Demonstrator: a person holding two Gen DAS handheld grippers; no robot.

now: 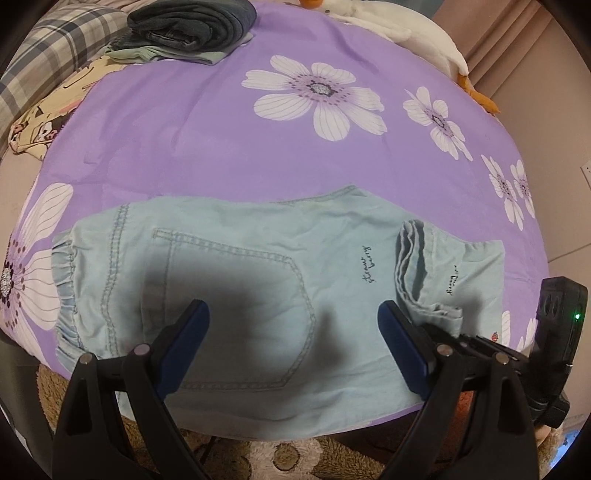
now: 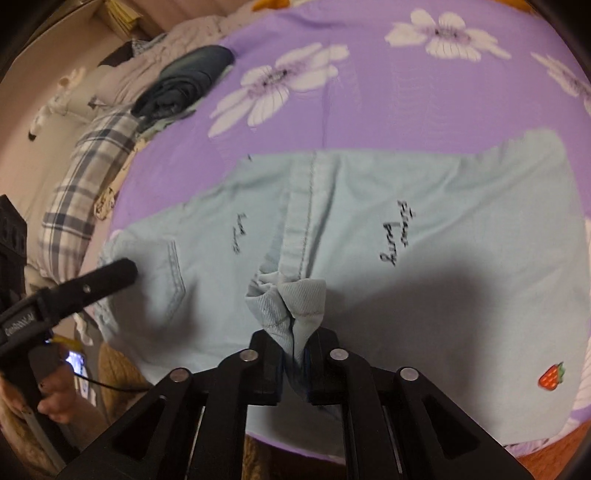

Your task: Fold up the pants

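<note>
The pants point(image 1: 236, 295), light blue denim with an elastic waistband and a stitched back pocket point(image 1: 236, 314), lie flat on the purple flowered bedspread point(image 1: 192, 122), close to its near edge. The waistband is at the left in the left wrist view; the leg end is at the right, doubled back over the garment so that its hem point(image 1: 410, 266) shows as a stack of layers. Script lettering appears on both layers, and a small strawberry patch point(image 2: 551, 376) sits near the lower right corner in the right wrist view.

Right gripper point(image 2: 293, 363): jaws nearly closed, pads pinching a bunched fold of the pants fabric point(image 2: 291, 302). The fold rises from between the pads and spreads above the fingertips. The right wrist view is blurred.

Left gripper point(image 1: 293, 325): jaws wide apart, nothing between the pads. It hangs over the pocket area and casts a shadow on it. Contact with the fabric cannot be determined.

The near edge of the pants runs along the edge of the bed, above a shaggy brown rug point(image 1: 258, 458). Beyond the pants, the bedspread is open up to a stack of folded dark clothes point(image 1: 192, 26) at the far left. A plaid pillow point(image 1: 48, 62) and a white plush toy point(image 1: 406, 33) border the far corners.
</note>
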